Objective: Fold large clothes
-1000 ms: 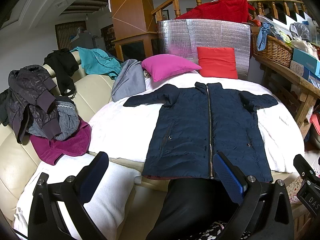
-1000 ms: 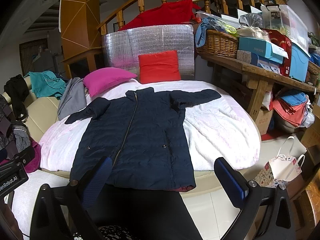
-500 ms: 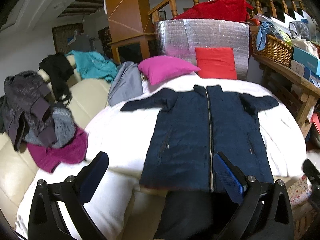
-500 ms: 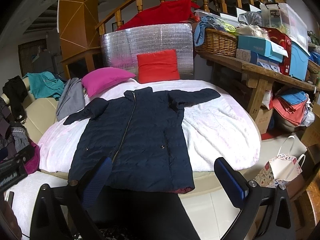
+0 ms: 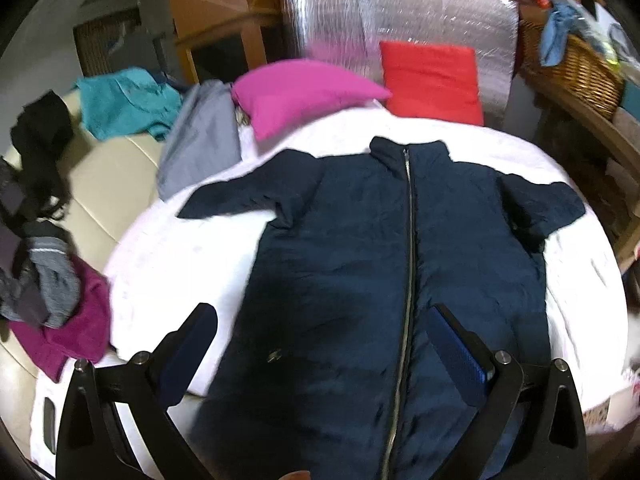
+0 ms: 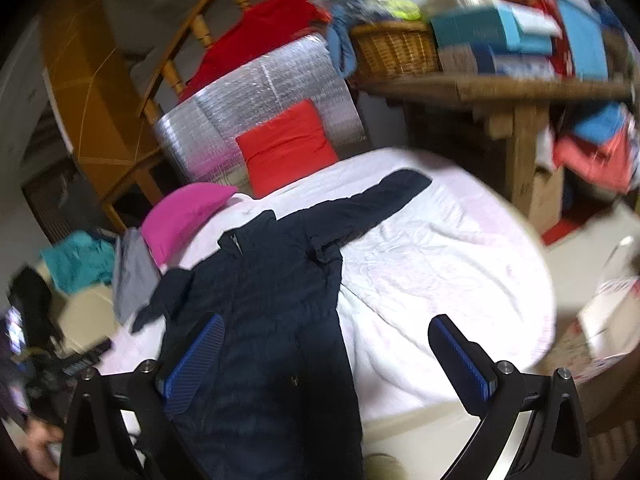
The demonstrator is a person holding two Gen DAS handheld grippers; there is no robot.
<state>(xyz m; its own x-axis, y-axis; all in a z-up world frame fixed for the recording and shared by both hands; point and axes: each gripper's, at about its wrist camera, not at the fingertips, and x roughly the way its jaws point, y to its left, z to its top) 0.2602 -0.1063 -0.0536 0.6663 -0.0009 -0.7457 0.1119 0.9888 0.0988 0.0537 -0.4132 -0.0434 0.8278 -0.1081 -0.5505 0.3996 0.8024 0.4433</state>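
— While the navy coat (image 5: pixel 400 264) lies flat on the white bed (image 6: pixel 440 264), where to grip?
— Its sleeves. Left gripper (image 5: pixel 320 344) and right gripper (image 6: pixel 326 350) hover over the coat's hem, gaping, empty.

One navy coat (image 5: pixel 384 264), two cushions: pink (image 5: pixel 304 96), red (image 5: pixel 432 80).
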